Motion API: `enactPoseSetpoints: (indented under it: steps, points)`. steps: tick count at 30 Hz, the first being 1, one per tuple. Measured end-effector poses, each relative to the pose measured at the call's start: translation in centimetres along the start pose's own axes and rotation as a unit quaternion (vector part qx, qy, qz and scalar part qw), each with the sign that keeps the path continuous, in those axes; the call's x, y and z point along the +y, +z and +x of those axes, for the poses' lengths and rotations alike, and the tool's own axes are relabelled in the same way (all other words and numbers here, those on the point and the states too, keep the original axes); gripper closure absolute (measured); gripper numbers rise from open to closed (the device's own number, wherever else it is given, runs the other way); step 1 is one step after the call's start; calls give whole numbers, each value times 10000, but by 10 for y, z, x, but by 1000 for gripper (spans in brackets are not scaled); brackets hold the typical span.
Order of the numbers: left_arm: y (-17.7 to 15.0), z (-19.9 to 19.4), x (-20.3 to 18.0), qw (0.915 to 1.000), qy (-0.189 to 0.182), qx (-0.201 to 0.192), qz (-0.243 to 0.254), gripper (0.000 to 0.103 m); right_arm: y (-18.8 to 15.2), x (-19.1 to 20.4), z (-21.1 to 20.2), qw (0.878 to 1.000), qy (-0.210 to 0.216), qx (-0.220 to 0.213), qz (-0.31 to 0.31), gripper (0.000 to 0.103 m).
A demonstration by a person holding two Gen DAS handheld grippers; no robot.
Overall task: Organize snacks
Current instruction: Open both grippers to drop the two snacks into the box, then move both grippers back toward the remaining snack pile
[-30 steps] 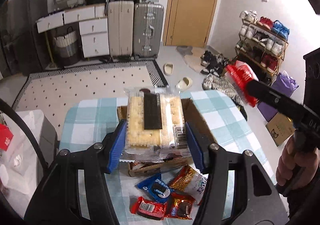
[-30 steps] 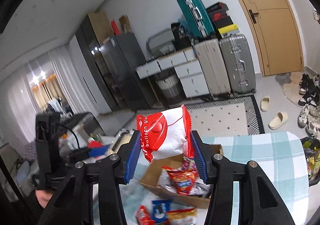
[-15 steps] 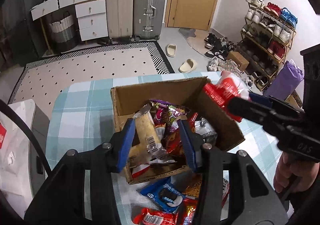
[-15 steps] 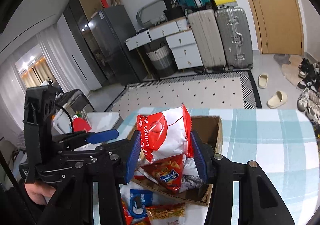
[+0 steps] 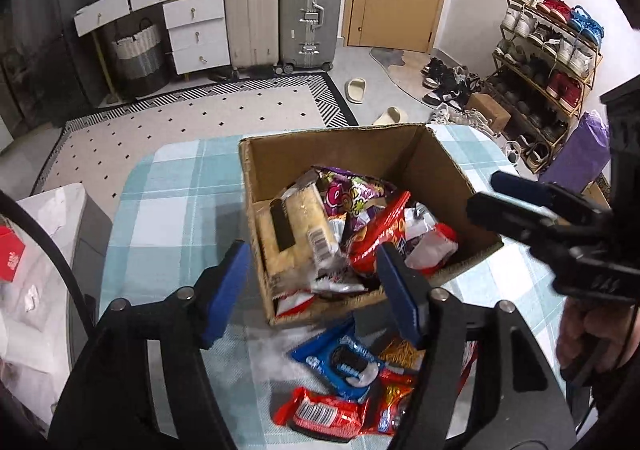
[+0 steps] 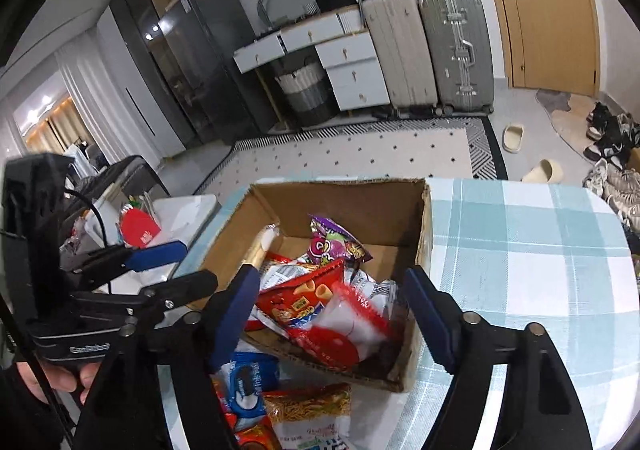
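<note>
both claws [image 5: 312,282] [image 6: 332,314] just opened, dropping packets into box [image 5: 360,146].

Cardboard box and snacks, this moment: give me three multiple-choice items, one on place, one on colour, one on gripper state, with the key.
1. Where does the cracker pack lie?
A. on the rug
B. inside the cardboard box
C. on the shoe rack

2. What colour is the wrapper of the cookie pack on the table in front of the box?
A. blue
B. green
C. yellow

3. How do the jaws of the left gripper and the right gripper stand?
A. both shut on snacks
B. only the left is shut on a pack
C. both open, holding nothing

Key: 1 B, it leans against the box's inner left wall; 2 A, blue with a dark cookie printed on it; 3 C, having just opened, the pads stand clear of the packs below.
</note>
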State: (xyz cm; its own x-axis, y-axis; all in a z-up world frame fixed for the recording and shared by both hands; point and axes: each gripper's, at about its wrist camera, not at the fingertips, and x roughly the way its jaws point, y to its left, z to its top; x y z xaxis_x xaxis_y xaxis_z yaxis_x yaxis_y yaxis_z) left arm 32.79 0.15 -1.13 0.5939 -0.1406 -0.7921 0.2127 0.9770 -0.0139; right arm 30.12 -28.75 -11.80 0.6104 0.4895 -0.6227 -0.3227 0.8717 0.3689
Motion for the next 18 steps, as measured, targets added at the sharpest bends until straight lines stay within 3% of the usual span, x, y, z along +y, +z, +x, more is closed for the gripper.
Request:
enactPoseSetpoints:
  steps: [7, 18]
  points:
    - [-28, -39, -4, 9991, 227, -353, -15, 25, -23, 8, -46, 9997, 20, -216, -61, 20]
    - [-86, -105, -19, 9949, 364, -940, -45, 21, -87, 42, -100, 9975, 169, -629, -285, 12]
